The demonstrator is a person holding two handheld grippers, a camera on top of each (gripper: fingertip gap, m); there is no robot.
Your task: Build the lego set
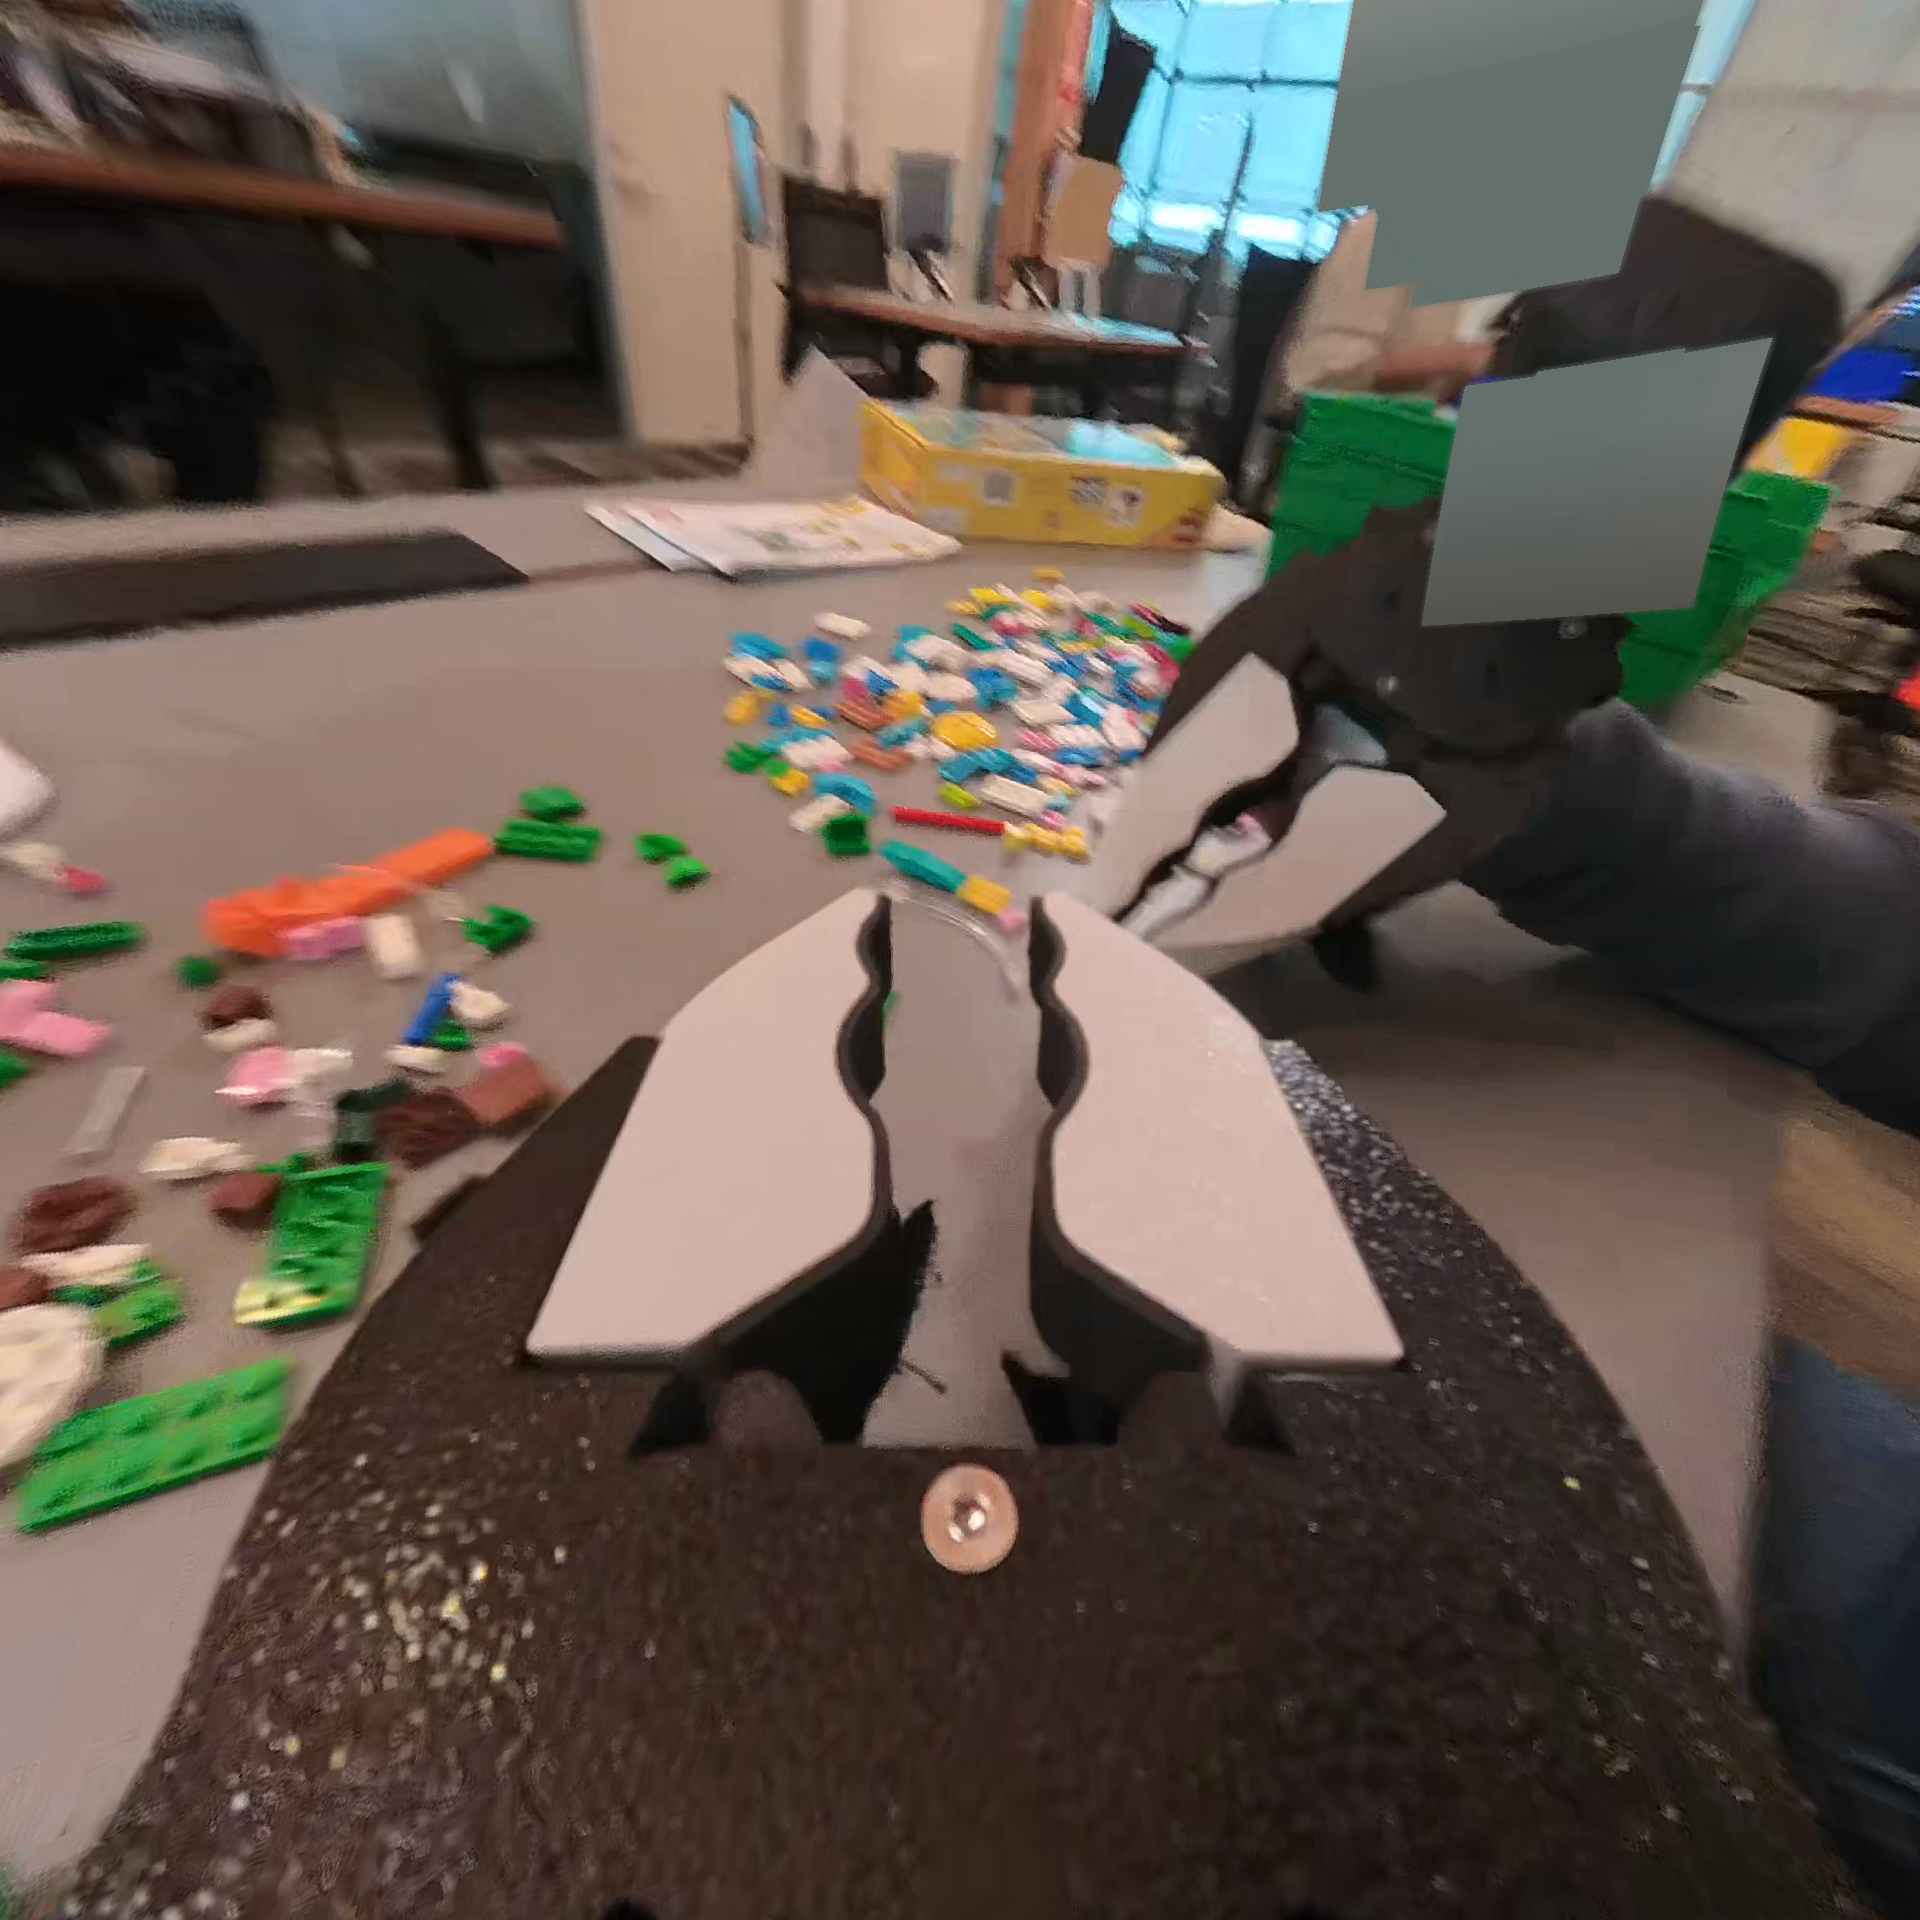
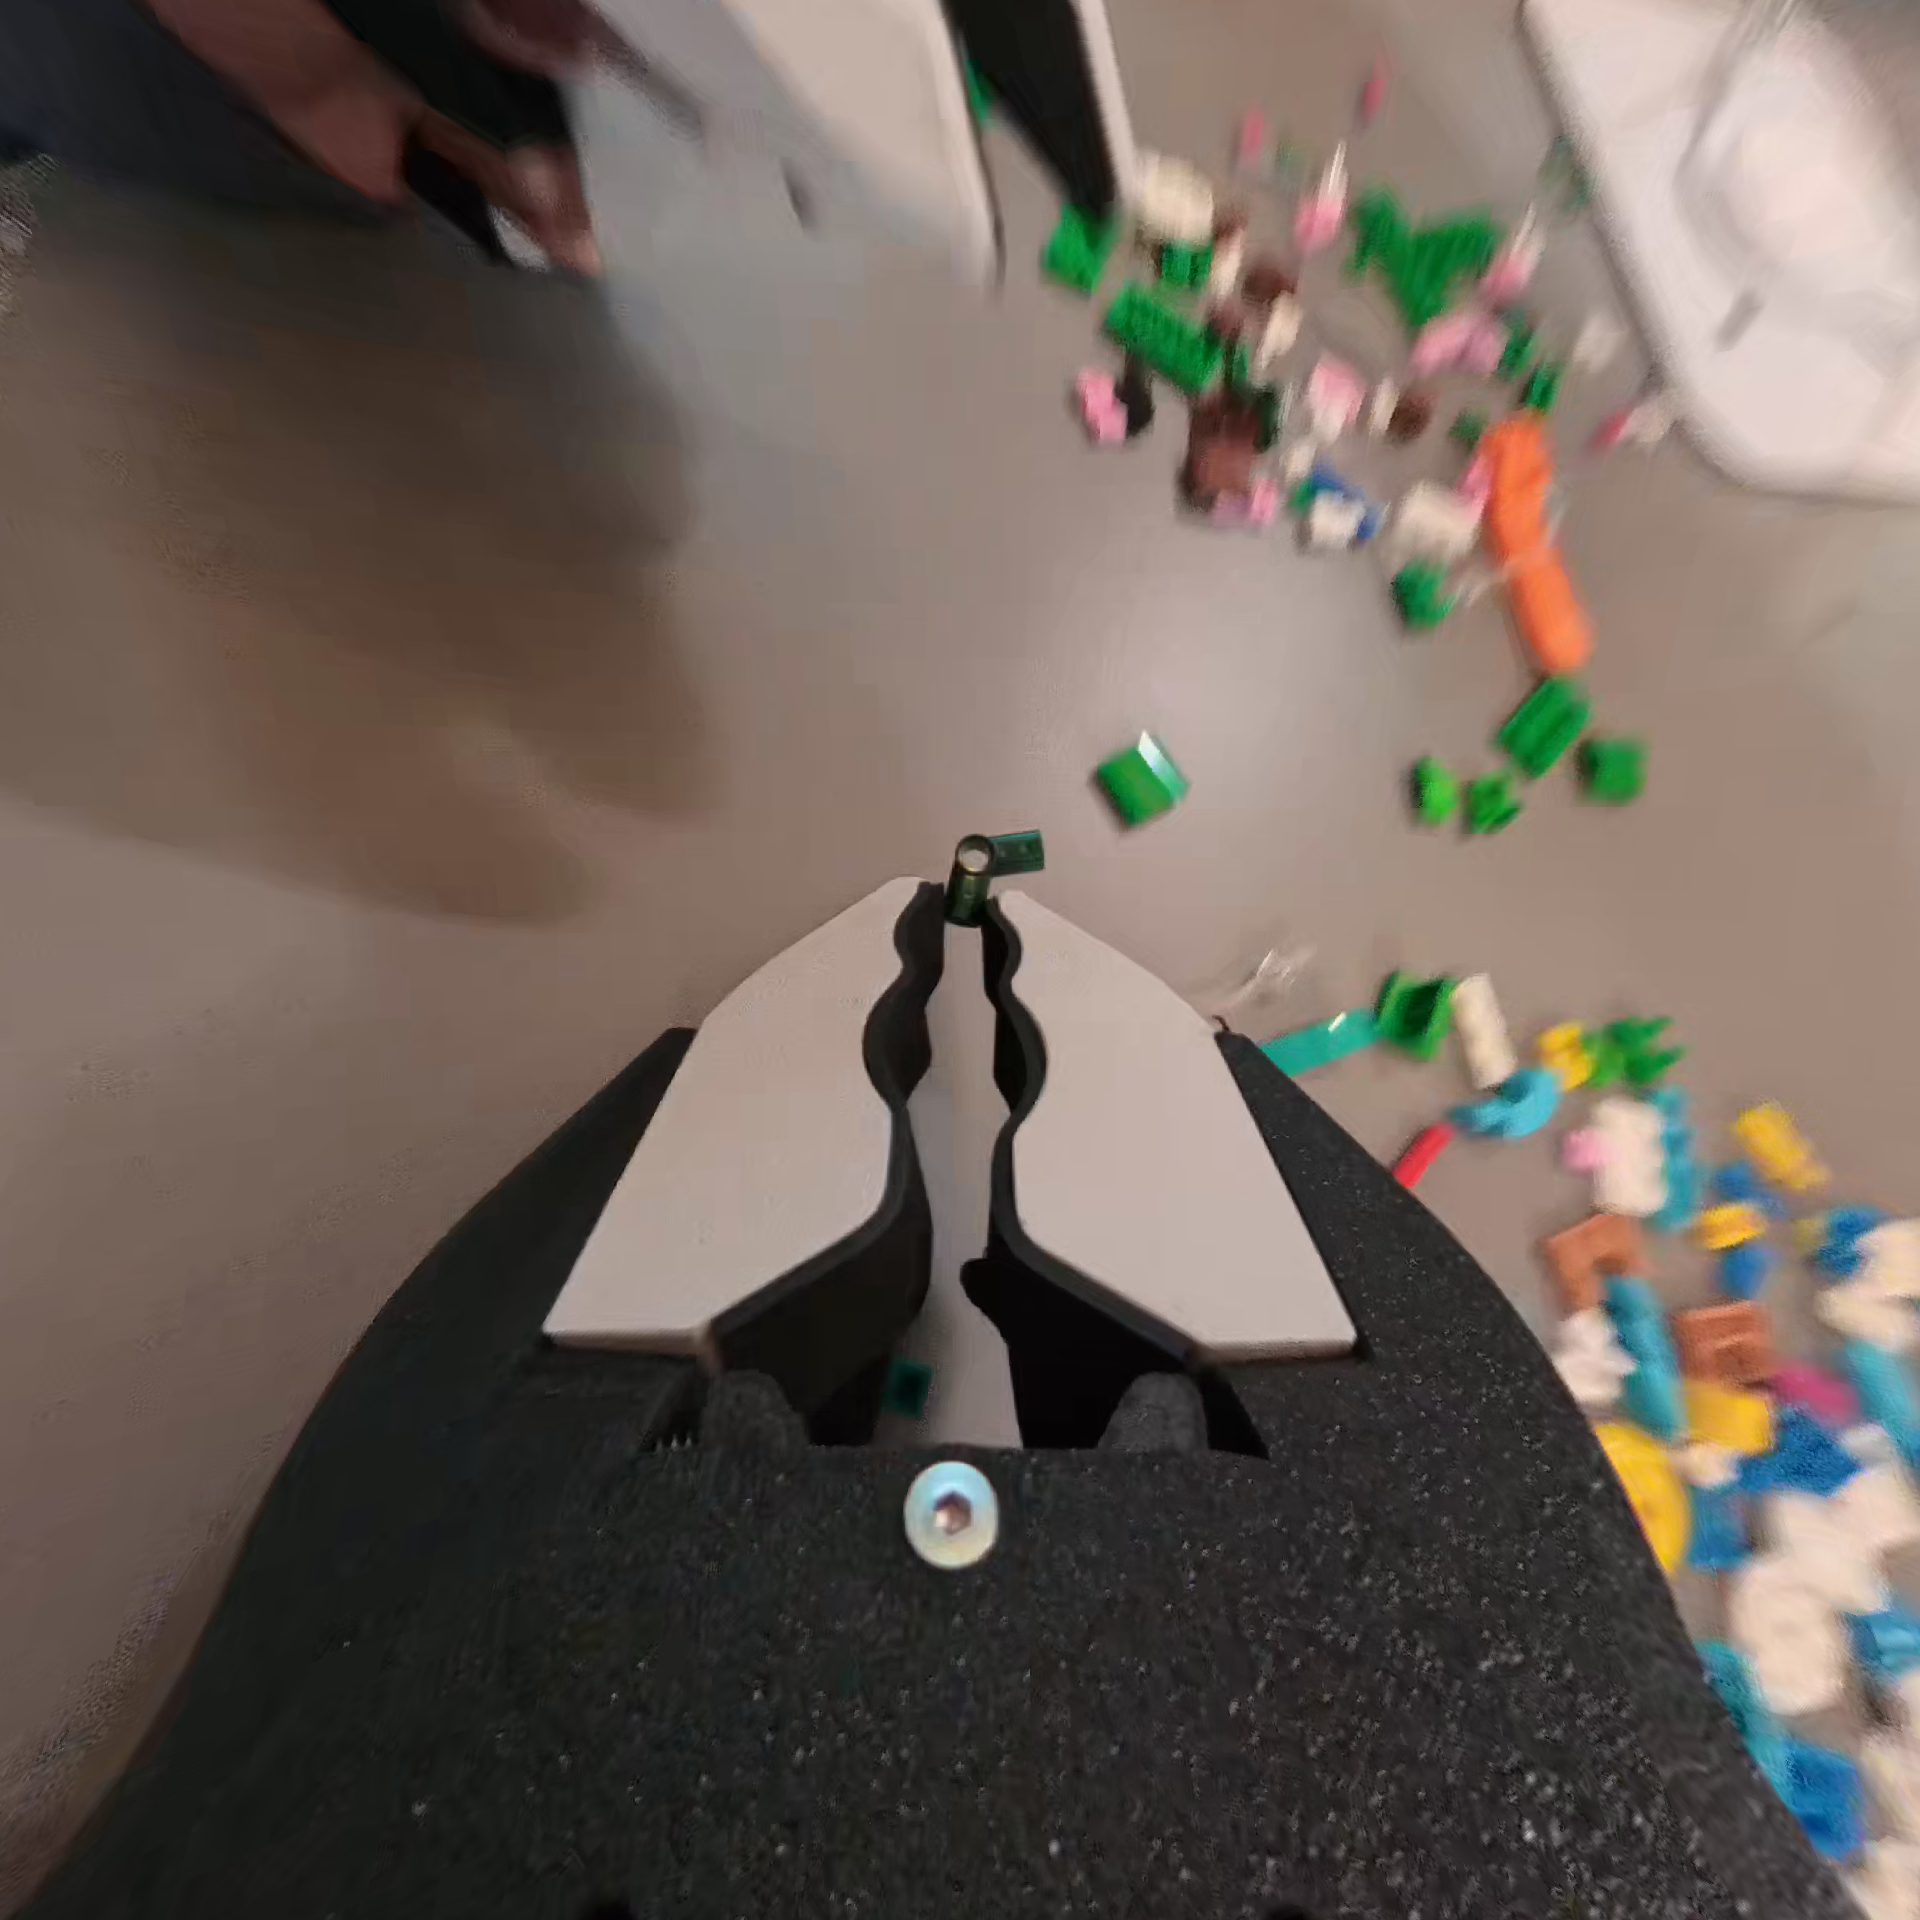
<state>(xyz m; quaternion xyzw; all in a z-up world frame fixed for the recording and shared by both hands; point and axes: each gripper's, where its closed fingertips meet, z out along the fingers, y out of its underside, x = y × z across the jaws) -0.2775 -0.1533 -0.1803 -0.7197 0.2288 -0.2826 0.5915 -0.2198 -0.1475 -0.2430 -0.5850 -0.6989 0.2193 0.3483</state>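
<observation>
Grey tabletop strewn with loose bricks at the frame's right; at centre the right gripper pinches a tiny dark-green connector piece by its tube, light, rigid, slippery-looking and barely gripped at the tips, while the left gripper hovers spread and empty.

A grey table carries everything here. Beyond its far edge stands a cream pillar, with a dark wooden desk to its left and another desk further back near bright windows. A white container, blurred, sits at the table's corner in the right wrist view.
</observation>
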